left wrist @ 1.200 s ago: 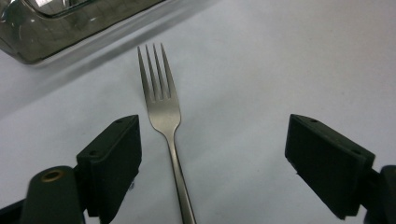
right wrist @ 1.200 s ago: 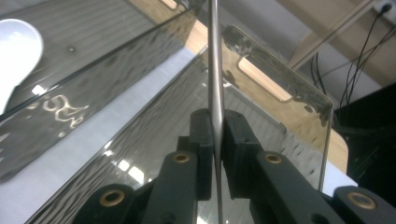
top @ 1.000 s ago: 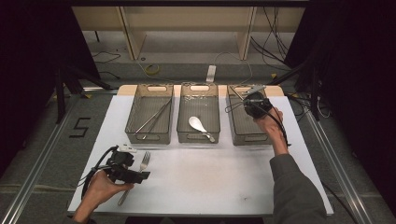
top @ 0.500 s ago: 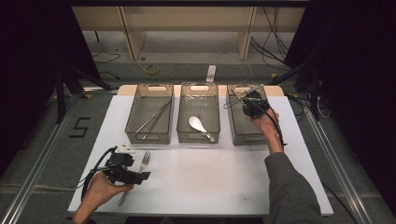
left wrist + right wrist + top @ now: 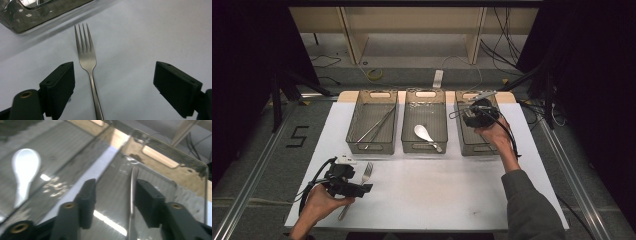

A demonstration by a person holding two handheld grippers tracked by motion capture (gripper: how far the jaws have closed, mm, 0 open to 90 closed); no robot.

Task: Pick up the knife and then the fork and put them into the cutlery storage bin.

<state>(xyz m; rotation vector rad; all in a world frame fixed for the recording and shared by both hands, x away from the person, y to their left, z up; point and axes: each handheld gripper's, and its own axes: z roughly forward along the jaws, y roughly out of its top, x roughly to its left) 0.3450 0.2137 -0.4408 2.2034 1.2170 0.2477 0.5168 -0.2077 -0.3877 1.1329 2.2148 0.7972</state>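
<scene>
- High view: The table point(image 5: 427, 200) carried a white sheet with three clear trays in a row along its far side. The left tray point(image 5: 373, 121) held chopsticks point(image 5: 375, 127) lying slantwise; the middle tray point(image 5: 425, 120) held a white spoon point(image 5: 426, 135). The right gripper point(image 5: 473, 115) was held over the right tray point(image 5: 476, 142), with the person's hand behind it. The left gripper point(image 5: 357, 188) lay low at the near left of the table, held in the person's other hand, just beside a metal fork point(image 5: 362, 181) that rested flat on the sheet, tines pointing toward the trays.
- Left gripper view: The fingers point(image 5: 58, 87) stood wide apart and gripped nothing. The fork point(image 5: 86, 58) lay on the white sheet between them, nearer the left-hand finger, apart from both pads. A corner of a clear tray point(image 5: 30, 18) showed at upper left.
- Right gripper view: The gripper point(image 5: 115, 200) pointed into the right tray point(image 5: 175, 157). Its jaws had just been opening and stood partly apart. A slim metal utensil point(image 5: 132, 192) lay lengthwise in the tray between the fingers, close to the right-hand finger point(image 5: 147, 205); contact could not be judged, and the kind of utensil could not be told. The white spoon point(image 5: 25, 167) showed in the neighbouring tray point(image 5: 62, 150) at left.
</scene>
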